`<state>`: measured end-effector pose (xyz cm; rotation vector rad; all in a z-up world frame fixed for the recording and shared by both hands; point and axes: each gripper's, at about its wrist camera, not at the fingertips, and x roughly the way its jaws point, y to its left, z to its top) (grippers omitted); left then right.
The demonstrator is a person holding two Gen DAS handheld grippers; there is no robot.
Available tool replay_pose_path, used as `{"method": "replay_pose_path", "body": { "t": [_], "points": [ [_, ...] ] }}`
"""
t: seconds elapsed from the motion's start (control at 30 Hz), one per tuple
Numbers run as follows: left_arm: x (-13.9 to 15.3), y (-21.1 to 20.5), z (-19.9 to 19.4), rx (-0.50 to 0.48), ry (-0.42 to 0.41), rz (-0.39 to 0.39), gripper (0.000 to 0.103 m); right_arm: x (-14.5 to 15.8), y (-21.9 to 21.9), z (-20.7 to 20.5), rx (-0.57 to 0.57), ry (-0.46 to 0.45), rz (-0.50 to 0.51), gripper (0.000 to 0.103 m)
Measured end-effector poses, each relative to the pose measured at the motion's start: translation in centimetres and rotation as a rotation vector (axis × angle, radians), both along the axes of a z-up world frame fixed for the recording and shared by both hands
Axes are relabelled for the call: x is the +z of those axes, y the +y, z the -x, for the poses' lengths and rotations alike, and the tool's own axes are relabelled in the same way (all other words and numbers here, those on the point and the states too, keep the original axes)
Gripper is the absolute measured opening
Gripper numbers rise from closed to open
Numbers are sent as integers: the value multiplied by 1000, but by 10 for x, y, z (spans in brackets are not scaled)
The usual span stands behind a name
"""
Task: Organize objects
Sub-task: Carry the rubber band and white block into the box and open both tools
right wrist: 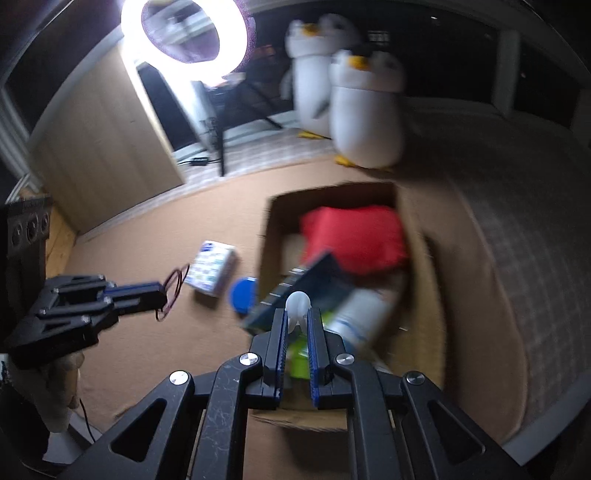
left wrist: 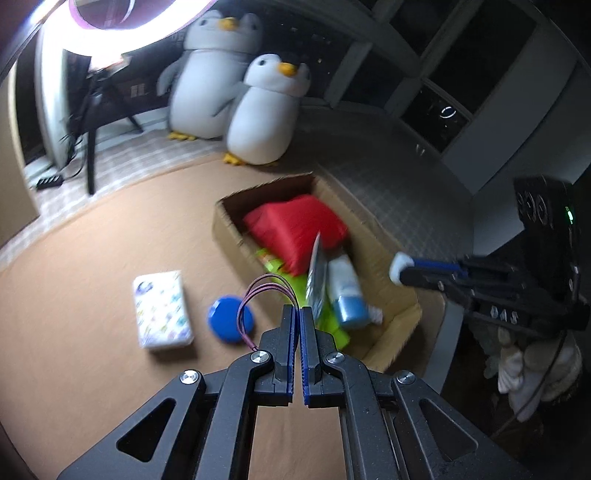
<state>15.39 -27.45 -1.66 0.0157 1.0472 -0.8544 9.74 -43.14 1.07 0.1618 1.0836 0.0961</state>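
Note:
My left gripper [left wrist: 298, 314] is shut on thin purple cord loops [left wrist: 264, 295] that arch out to its left, above the tan mat. It also shows in the right wrist view [right wrist: 159, 293] with the loops [right wrist: 177, 282]. My right gripper [right wrist: 298, 314] is shut on a small white piece [right wrist: 298, 304] and hangs over the near end of an open cardboard box [right wrist: 424, 258]. In the box [left wrist: 391, 254] lie a red bag [left wrist: 295, 229], a white and blue bottle [left wrist: 345, 291], a dark flat pack [left wrist: 316, 277] and something green [left wrist: 328, 325].
A patterned tissue pack [left wrist: 162, 310] and a blue round disc [left wrist: 225, 319] lie on the mat left of the box. Two plush penguins [left wrist: 266, 110] stand behind it. A ring light [right wrist: 184, 33] on a stand is at the back left. Grey checked bedding [right wrist: 517, 258] borders the right.

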Motion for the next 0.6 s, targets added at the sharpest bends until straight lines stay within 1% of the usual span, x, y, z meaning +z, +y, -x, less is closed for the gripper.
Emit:
{"method": "replay_pose_path", "body": {
  "t": [0.13,0.23,0.47,0.5,0.53,0.57,0.6],
  "points": [
    [-1,-30,-17,-6,-11,-14,2,-6,-27,7,-47,15,-5,10],
    [-3,-48,-30,1,-21,-34,2,-11,-39,8,-62,28,-22,10],
    [-19,-71,-56,21,1,-64,2,-22,-45,7,-47,48,-43,10],
    [-21,-74,-59,22,4,-65,2,-22,-45,7,-44,49,-45,12],
    [-23,-75,-61,23,10,-61,2,-22,-45,6,-37,49,-51,16],
    [-24,-77,-63,18,16,-55,4,-23,-44,4,-34,49,-51,24],
    [-26,-79,-64,9,23,-56,18,-23,-44,4,-33,45,-52,30]
  ]
}}
